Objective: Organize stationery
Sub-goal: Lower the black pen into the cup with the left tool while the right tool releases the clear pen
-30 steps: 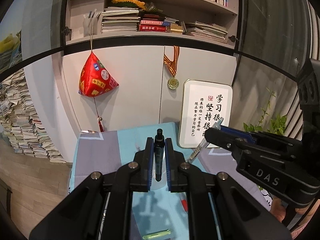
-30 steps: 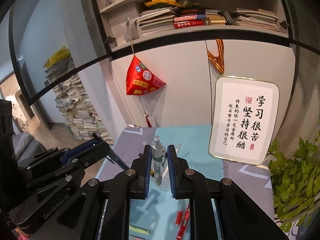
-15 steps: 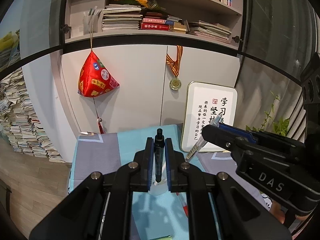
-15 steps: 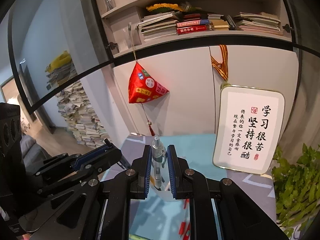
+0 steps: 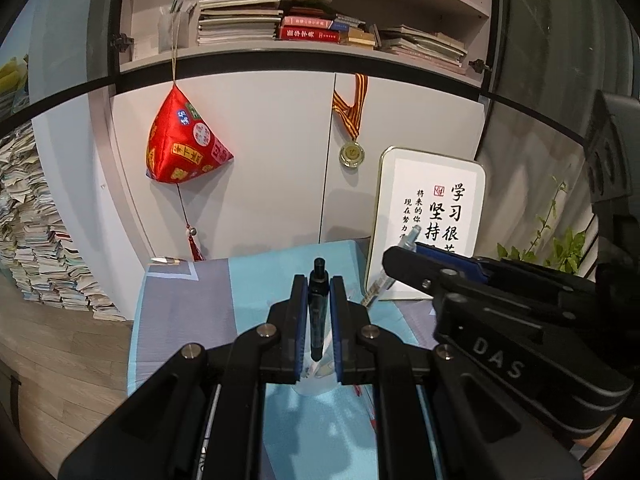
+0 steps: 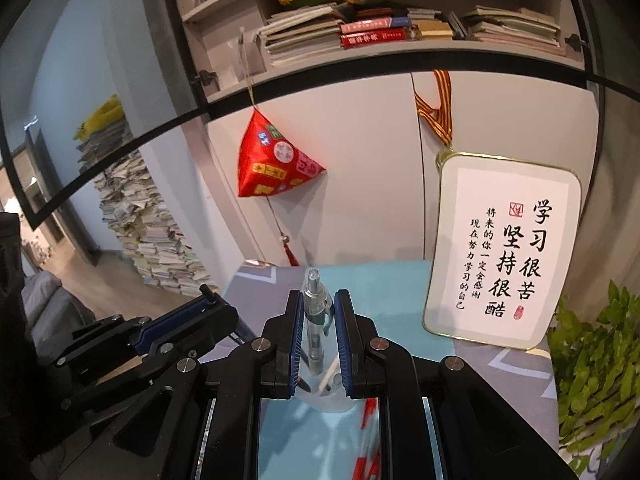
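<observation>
Gripping a black pen (image 5: 319, 312), the left gripper (image 5: 319, 286) has its blue-padded jaws clenched tight on the barrel, the pen standing upright between them with its clicker end poking out at twelve o'clock past the fingertips. Over on the other side, the right gripper (image 6: 319, 300) is grasping a clear pen (image 6: 315, 320) the same way: barrel upright between the pads, transparent tip clearing the jaws at twelve o'clock, its clip turned toward the right pad.

From the left wrist view, the right gripper sits at three o'clock with "DAS" printed in pale letters on its black body. From the right wrist view, the left gripper lies at nine o'clock.

Just below both pairs of jaws, at six o'clock from the pen tips, a translucent cup (image 6: 330, 398) stands on the blue and grey tablecloth (image 5: 208, 304); a couple of pens seem to be in it, though the pads hide most of it. A red pen (image 6: 370, 412) lies blurred on the cloth beside the cup.

At two o'clock a white sign (image 6: 508, 256) with black Chinese calligraphy and a red seal leans against the cabinet. A red pyramid ornament (image 5: 182, 148) hangs at eleven o'clock, a medal (image 5: 352, 156) on a striped ribbon at one o'clock. Stacked books (image 5: 240, 16) fill the shelf above.
</observation>
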Demonstrator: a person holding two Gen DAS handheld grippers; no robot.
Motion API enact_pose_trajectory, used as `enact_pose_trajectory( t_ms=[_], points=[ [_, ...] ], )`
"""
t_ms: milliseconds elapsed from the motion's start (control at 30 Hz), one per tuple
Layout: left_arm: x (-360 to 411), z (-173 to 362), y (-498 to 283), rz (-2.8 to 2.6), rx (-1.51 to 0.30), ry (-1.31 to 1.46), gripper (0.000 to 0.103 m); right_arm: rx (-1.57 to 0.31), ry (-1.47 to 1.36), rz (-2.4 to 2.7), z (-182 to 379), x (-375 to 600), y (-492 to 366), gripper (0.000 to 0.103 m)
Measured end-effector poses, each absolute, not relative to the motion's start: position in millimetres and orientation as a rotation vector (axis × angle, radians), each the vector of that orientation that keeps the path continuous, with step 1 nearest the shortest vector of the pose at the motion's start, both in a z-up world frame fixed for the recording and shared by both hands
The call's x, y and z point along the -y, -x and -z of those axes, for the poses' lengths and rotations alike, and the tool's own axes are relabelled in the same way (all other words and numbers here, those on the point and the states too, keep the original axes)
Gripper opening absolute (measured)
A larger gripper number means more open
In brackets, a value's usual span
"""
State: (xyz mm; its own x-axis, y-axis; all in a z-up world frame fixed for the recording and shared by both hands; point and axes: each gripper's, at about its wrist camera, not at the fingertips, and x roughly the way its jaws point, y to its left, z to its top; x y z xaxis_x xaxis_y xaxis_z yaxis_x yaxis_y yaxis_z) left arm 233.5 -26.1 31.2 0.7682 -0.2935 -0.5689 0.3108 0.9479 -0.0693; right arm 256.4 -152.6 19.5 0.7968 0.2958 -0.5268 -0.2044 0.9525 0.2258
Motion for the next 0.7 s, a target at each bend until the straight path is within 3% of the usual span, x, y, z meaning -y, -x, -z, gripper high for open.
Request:
enact_pose_trajectory(
  t_ms=[700],
  points=[
    [27,5,-272,0.318,-0.694,-0.022,0.009,-0.656,-0.177,-0.282,20,153,-299,0.017]
  ],
)
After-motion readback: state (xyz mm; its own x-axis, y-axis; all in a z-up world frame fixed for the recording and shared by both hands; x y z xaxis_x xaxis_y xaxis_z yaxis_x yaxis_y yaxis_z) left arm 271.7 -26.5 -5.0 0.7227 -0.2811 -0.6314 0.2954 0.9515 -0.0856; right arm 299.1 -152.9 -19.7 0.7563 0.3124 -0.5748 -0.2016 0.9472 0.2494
